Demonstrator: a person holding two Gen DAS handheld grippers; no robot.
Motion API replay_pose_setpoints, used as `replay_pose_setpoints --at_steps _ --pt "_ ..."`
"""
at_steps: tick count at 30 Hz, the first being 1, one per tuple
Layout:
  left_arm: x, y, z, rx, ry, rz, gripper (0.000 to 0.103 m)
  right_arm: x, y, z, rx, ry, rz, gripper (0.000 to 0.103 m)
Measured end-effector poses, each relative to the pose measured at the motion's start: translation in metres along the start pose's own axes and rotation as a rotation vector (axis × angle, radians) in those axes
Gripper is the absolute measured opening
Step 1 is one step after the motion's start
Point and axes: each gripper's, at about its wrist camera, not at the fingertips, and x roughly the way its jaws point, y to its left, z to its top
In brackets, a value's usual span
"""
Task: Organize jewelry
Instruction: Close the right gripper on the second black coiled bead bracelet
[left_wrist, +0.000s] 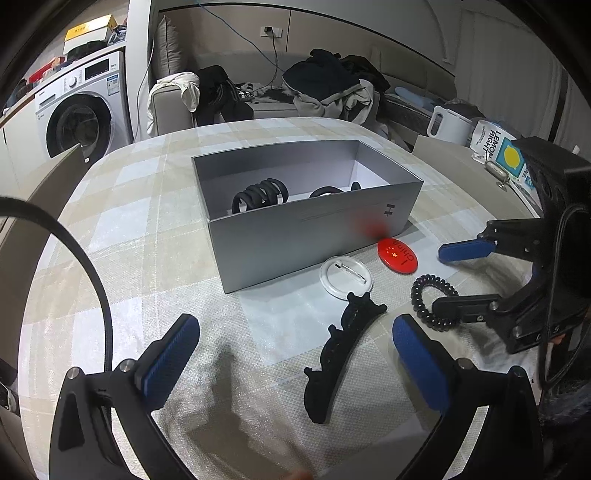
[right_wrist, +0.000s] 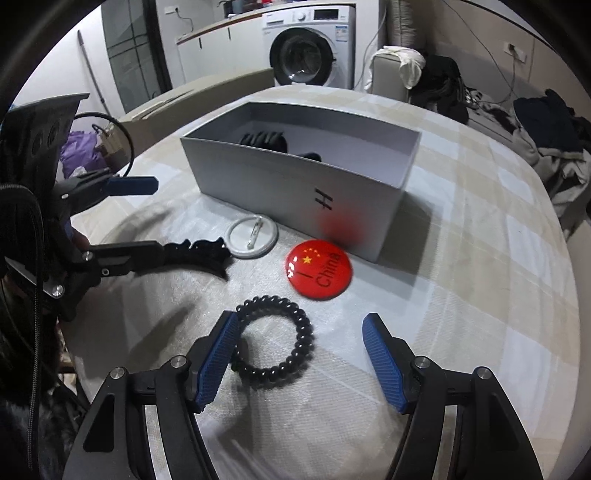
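A grey open box (left_wrist: 280, 240) (right_wrist: 258, 177) sits mid-table with black hair ties (left_wrist: 260, 194) inside. In front of it lie a white round pin badge (left_wrist: 345, 276) (right_wrist: 252, 236), a red "China" badge (left_wrist: 397, 255) (right_wrist: 318, 268), a black hair claw (left_wrist: 340, 350) (right_wrist: 199, 253) and a black spiral hair tie (left_wrist: 430, 299) (right_wrist: 275, 347). My left gripper (left_wrist: 295, 354) is open, its fingers either side of the claw. My right gripper (right_wrist: 299, 358) (left_wrist: 452, 278) is open, with the spiral tie between its fingers, near the left pad (right_wrist: 218, 358).
The table has a checked cloth (left_wrist: 147, 229). A kettle (left_wrist: 448, 123) and a lemon carton (left_wrist: 498, 151) stand at the right edge. A washing machine (left_wrist: 79, 107) and a sofa with clothes (left_wrist: 325, 88) are behind.
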Motion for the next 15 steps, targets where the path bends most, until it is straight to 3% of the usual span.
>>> replay_pose_setpoints --at_steps 9,15 --pt "-0.001 -0.007 -0.001 0.042 -0.006 -0.016 0.102 0.003 -0.013 -0.003 0.023 0.028 -0.094 0.068" --pt "-0.002 -0.006 -0.001 0.041 -0.006 -0.037 0.102 -0.013 -0.015 0.0 0.056 -0.027 0.022 0.068"
